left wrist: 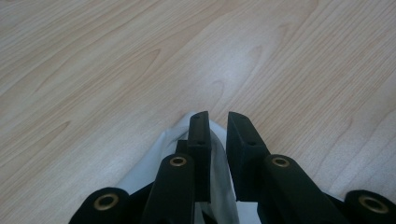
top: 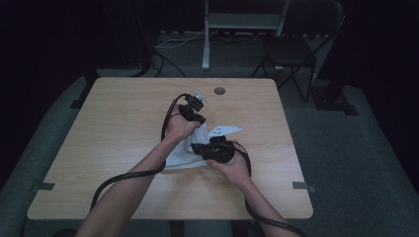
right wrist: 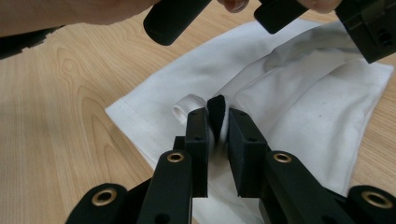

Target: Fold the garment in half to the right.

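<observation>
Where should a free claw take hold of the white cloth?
Probably at the hemmed corner of the white fabric cloth that lies flat on the light wooden table, coming in low from the bare-table side. That edge is free and single-layered, while the middle is bunched up in the right claw.

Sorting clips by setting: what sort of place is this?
Probably a dim lab or recording room: a bare wooden table on grey carpet, with a folding chair and floor cables behind.
</observation>
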The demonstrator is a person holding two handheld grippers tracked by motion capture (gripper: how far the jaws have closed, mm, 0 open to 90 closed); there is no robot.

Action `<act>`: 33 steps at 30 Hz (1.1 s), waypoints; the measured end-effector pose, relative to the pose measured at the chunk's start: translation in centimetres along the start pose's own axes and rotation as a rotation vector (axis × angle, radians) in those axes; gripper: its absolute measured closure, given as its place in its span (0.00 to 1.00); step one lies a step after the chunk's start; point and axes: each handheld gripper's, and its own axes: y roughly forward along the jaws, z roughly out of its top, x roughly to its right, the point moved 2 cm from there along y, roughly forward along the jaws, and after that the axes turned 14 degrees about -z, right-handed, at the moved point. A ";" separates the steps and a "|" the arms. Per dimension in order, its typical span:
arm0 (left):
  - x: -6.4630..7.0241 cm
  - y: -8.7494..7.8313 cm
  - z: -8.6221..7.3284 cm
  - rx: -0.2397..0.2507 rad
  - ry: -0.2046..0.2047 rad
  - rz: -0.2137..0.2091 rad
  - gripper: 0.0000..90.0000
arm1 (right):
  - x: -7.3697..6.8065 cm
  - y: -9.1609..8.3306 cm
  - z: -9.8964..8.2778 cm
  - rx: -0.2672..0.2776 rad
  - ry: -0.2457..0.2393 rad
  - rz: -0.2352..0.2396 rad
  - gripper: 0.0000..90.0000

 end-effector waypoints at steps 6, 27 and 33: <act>0.1 0.4 0.0 -0.003 0.006 -0.009 0.89 | 0.3 -0.2 -0.4 -0.010 0.003 -0.016 0.87; 0.9 1.2 0.4 -0.010 0.026 -0.026 0.83 | 1.2 -0.7 -1.5 -0.046 0.012 -0.047 0.83; 1.1 1.0 0.6 -0.003 0.036 -0.039 0.79 | 1.5 -1.1 -1.8 -0.052 0.017 -0.060 0.81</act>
